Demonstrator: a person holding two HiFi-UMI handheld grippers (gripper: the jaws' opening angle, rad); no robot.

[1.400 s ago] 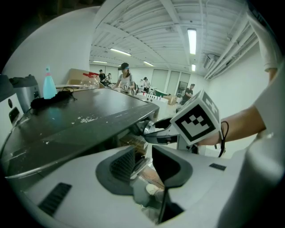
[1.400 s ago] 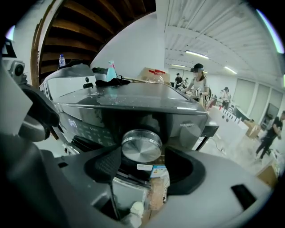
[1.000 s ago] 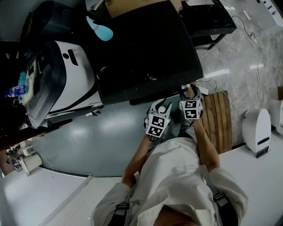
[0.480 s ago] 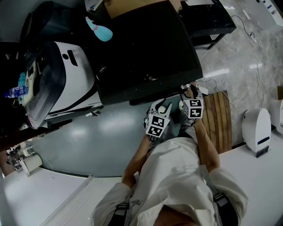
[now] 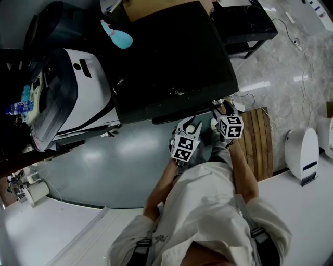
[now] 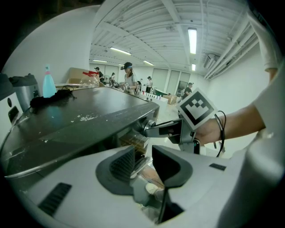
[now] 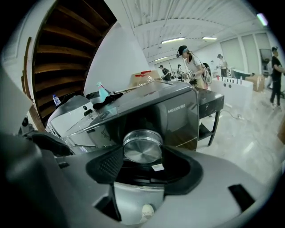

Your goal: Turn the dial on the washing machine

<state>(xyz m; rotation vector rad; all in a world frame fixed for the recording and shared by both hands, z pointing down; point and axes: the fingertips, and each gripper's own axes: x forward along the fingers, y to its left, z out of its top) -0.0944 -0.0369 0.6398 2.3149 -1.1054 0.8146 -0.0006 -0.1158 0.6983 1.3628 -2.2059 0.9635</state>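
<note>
The black washing machine (image 5: 171, 57) stands before me, its glossy front panel (image 7: 178, 107) filling the right gripper view. Its round silver dial (image 7: 142, 146) sits between the jaws of my right gripper (image 7: 143, 156), which is shut on it at the machine's front right corner (image 5: 221, 108). From the left gripper view the dial (image 6: 150, 126) shows side-on, with the right gripper (image 6: 178, 130) clamped over it. My left gripper (image 6: 142, 153) hangs just left of it, open and holding nothing (image 5: 190, 125).
A white appliance with a tinted lid (image 5: 78, 93) stands at the left. A blue bottle (image 5: 117, 35) and a cardboard box (image 5: 166, 6) sit at the machine's far side. A slatted wooden board (image 5: 257, 140) and a white device (image 5: 303, 153) lie at the right. People stand in the background.
The right gripper's marker cube has rolled about its axis and shifted slightly right while staying on the dial. The left gripper has not moved.
</note>
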